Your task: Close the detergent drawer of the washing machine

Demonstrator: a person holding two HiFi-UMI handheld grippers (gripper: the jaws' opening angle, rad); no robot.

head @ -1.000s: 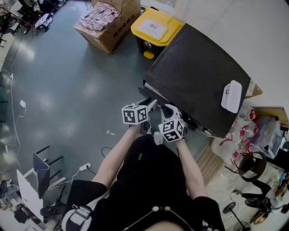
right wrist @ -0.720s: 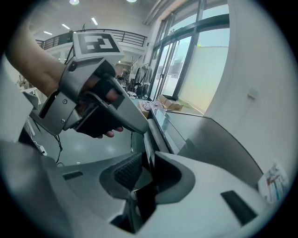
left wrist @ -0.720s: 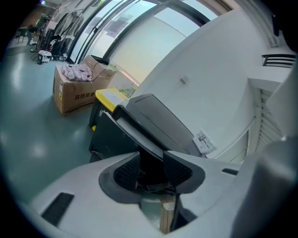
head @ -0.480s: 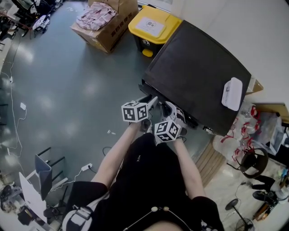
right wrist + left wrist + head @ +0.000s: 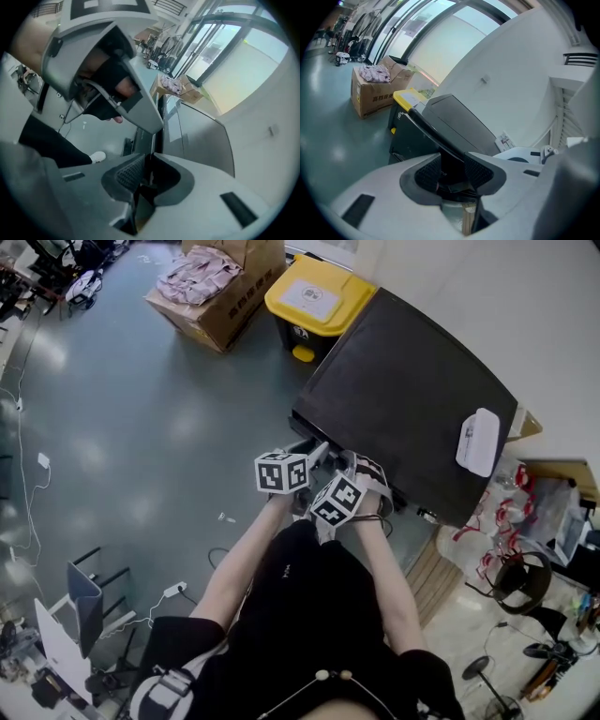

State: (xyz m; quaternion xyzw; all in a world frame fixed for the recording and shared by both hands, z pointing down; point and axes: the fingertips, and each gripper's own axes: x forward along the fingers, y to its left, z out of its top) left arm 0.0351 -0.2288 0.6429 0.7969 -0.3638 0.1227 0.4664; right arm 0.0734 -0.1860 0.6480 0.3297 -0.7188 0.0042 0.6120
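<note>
Left tool (image 5: 453,173) clamps dark front edge of washing machine (image 5: 457,123)

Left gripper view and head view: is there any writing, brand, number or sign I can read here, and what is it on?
No text here can be quoted with certainty.
Cardboard box: a row of dark characters printed on its side, too blurred to read.
Yellow bin: a white label on its lid, print too small to read.
</note>
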